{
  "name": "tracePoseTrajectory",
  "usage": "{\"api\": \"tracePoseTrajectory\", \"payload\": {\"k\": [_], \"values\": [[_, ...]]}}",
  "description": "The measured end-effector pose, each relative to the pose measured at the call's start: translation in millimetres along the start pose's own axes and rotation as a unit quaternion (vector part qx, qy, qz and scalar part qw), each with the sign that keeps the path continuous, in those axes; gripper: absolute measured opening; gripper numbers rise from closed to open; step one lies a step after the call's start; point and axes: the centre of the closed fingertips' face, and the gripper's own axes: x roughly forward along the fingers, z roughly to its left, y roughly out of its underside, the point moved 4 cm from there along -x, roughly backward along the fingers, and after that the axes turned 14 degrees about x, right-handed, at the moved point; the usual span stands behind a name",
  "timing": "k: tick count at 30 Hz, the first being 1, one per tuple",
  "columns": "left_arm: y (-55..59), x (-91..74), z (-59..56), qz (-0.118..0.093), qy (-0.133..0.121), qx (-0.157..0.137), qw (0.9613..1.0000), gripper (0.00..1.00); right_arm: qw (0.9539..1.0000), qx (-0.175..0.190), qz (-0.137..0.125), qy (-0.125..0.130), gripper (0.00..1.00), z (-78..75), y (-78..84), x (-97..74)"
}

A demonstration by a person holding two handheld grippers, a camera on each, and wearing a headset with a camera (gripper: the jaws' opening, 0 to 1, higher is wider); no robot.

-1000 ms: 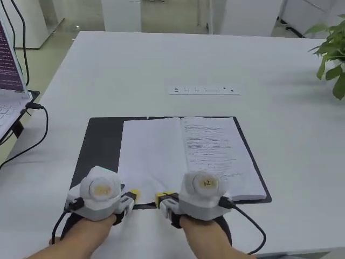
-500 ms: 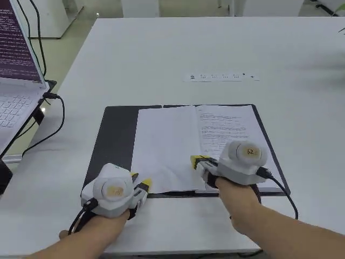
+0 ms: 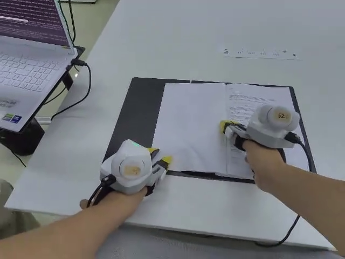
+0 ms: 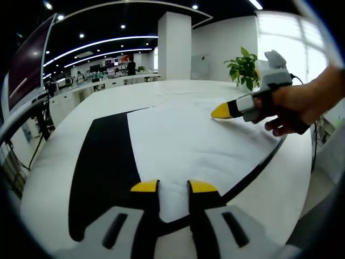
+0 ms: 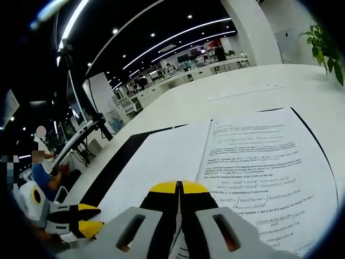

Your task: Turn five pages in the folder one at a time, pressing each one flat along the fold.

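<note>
The black folder (image 3: 135, 110) lies open on the white table, with a blank white page (image 3: 188, 124) on the left of the fold and a printed page (image 3: 259, 102) on the right. My right gripper (image 3: 226, 127) is shut, its yellow tips resting on the fold in the lower half of the pages (image 5: 179, 188). My left gripper (image 3: 160, 155) is near the blank page's lower left corner, with its jaws a narrow gap apart (image 4: 173, 186). The page's bottom edge (image 4: 172, 208) lies under that gap. The right gripper (image 4: 223, 110) also appears in the left gripper view.
An open laptop (image 3: 27, 59) stands at the left with a black cable (image 3: 81, 89) running along the table. A small printed strip (image 3: 259, 53) lies beyond the folder. The table's front edge (image 3: 188, 229) is close behind both hands. A plant (image 4: 245, 67) stands at the far side.
The right gripper has moved from the folder's bottom edge up along the fold. The left gripper stays near the blank page's lower corner. The head camera has shifted left.
</note>
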Motion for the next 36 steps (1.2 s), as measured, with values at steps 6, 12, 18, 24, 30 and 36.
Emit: {"api": "tracePoseTrajectory", "payload": {"k": [6,12,18,24,30,36], "values": [[0.3,1.8,0.4,-0.002,0.0,-0.003,1.0,0.19,0.9999,0.006,-0.007,-0.005,0.0,-0.7,-11.6,14.9],[0.7,4.1,0.9,-0.004,0.0,-0.004,1.0,0.19,0.9996,0.023,-0.014,-0.001,0.0,-3.0,-23.2,27.4],[1.2,4.9,1.1,-0.006,-0.001,-0.005,1.0,0.19,0.999,0.04,-0.022,0.0,0.0,-10.0,-39.5,46.3],[0.4,4.3,0.8,-0.006,-0.001,-0.007,1.0,0.19,0.9986,0.048,-0.023,0.004,0.0,-10.3,-51.0,56.5],[0.6,4.5,0.7,-0.006,-0.001,-0.008,0.9999,0.19,0.9984,0.05,-0.027,0.003,0.0,-12.8,-62.2,70.4],[1.1,4.6,0.5,-0.007,-0.002,-0.01,0.9999,0.19,0.9979,0.055,-0.032,0.008,0.0,-20.6,-75.0,90.2]]}}
